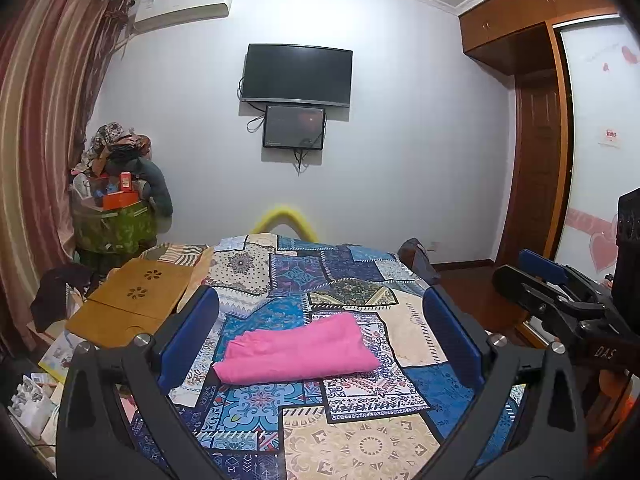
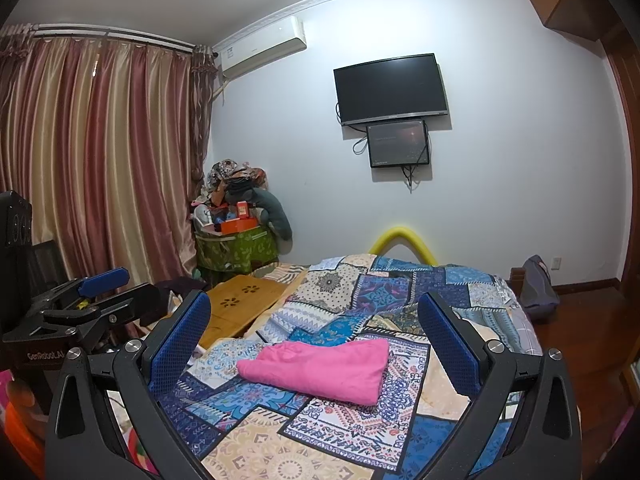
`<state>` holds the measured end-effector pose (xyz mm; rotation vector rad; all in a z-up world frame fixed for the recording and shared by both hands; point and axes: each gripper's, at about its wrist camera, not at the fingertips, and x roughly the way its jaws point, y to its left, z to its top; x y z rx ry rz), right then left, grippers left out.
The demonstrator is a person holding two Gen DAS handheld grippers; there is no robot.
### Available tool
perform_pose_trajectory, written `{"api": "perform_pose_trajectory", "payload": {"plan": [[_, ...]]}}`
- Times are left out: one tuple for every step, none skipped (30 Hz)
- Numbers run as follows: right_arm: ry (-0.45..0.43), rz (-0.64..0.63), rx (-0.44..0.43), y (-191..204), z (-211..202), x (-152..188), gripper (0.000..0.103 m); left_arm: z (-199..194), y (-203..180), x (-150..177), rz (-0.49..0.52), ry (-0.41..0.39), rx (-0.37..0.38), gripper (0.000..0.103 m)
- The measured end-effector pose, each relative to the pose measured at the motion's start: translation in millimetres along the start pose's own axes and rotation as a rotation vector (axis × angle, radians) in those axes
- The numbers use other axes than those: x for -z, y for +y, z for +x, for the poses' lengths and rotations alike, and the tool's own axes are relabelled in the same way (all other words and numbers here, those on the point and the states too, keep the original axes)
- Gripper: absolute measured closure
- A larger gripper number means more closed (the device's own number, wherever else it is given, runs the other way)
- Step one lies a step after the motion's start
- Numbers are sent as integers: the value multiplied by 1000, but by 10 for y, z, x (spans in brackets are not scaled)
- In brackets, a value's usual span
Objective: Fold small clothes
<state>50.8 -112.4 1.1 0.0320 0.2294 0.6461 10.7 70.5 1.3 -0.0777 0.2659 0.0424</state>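
The pink cloth (image 1: pixel 296 350) is laid folded on the bed (image 1: pixel 360 440). Both grippers are held open and empty above it. Being soft and light, it is probably best pinched at an edge.

There is one pink cloth (image 1: pixel 298 354) on one bed (image 1: pixel 360 440). Two screens hang on the wall — one TV (image 1: pixel 297 74), one small monitor (image 1: pixel 294 127). Two hand-held grippers — left hand-held gripper (image 1: pixel 320 328) and right hand-held gripper (image 2: pixel 314 336).
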Motion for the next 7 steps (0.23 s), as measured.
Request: {"api": "perform_pose_trajectory", "payload": {"plan": [[1,1,0,-2,3,0,0,1,-1,1,0,1,1,0],[2,3,0,-9,7,3,0,6,0,3,1,4,2,0],[4,4,1,-7,16,0,0,15,0,4,0,6,3,0],[5,4,1,-6,19,-3,0,17,3,4,0,7,4,0],[6,5,0,-5,22,-7,0,25,5,-1,0,9,6,0],[6,6,0,-10,32,2,0,28,2,4,1,10,6,0],[8,7,0,-10,41,7,0,36,1,4,1,12,5,0]]}}
